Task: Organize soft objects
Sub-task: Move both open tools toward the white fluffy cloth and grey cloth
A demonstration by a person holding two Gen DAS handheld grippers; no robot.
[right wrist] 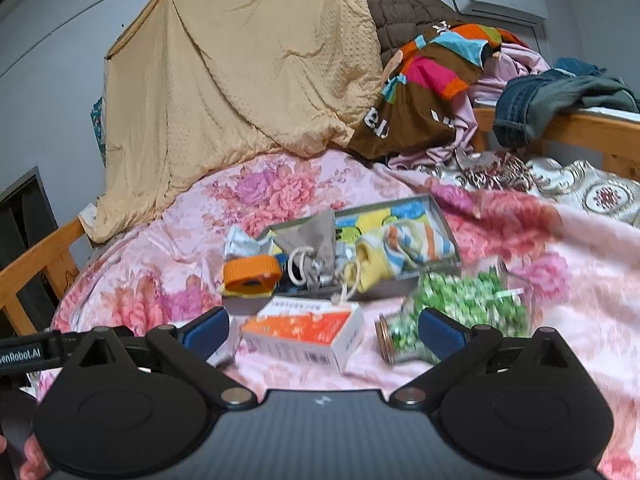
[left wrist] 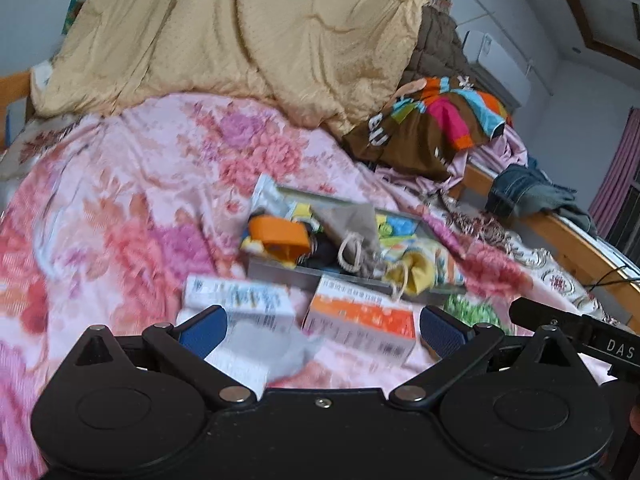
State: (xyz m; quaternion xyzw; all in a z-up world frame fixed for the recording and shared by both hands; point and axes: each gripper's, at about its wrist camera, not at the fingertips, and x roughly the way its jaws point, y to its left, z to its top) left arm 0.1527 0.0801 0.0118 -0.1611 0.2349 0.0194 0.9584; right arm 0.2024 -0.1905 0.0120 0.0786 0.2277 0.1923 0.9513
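On the bed's pink floral quilt (right wrist: 152, 280) sits a shallow grey tray (right wrist: 446, 220) of soft things. At its left end an orange-capped object (right wrist: 251, 272) overhangs the edge; what it is cannot be told. Next comes the grey drawstring pouch (right wrist: 316, 240), limp and probably light; its fabric should crumple under a pinch, so the gathered neck by the white cord looks the surest hold. Right of it lies a yellow drawstring pouch (right wrist: 374, 264), equally floppy, its cord trailing over the tray's front wall. In front lies a stiff orange-and-white carton (right wrist: 308, 330), and a jar of green sweets (right wrist: 460, 312) lies on its side, likely heavy and apt to roll. The left gripper (left wrist: 320, 330) and right gripper (right wrist: 322, 330) both hover with fingers wide apart, holding nothing.
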